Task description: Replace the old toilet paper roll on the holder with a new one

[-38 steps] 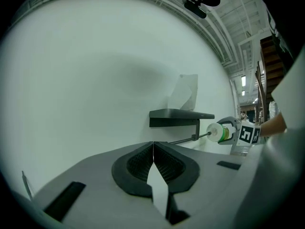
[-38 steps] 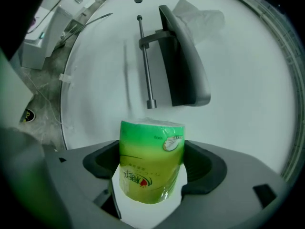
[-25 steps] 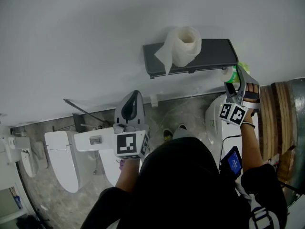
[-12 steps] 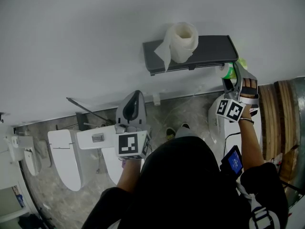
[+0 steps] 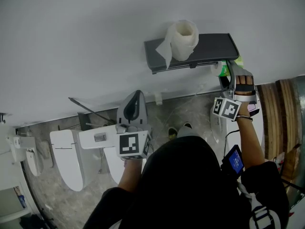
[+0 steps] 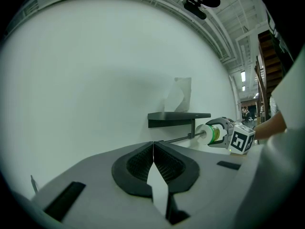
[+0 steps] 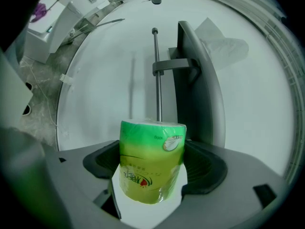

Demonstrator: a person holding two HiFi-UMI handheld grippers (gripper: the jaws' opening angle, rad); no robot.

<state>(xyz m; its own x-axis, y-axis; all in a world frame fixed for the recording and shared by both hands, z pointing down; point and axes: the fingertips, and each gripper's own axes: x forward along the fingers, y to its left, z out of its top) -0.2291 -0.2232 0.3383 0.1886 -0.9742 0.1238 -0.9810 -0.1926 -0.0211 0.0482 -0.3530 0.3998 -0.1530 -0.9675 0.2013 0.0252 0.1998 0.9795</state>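
Green-wrapped new toilet paper roll (image 7: 151, 147): clamped in right gripper (image 7: 151, 152), long axis in line with thin metal holder rod (image 7: 156, 75), rod tip at roll's far end. Left gripper (image 6: 153, 149): closed, empty, well apart.

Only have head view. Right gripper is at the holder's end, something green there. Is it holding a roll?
Observer: Yes. The right gripper view shows the right gripper shut on a green-wrapped roll.
Operator: Rod free?
Observer: The rod is bare along its visible length. Its near end runs behind the roll's top.
Operator: Left gripper carrying anything?
Observer: No. The left gripper is shut with nothing between its jaws.
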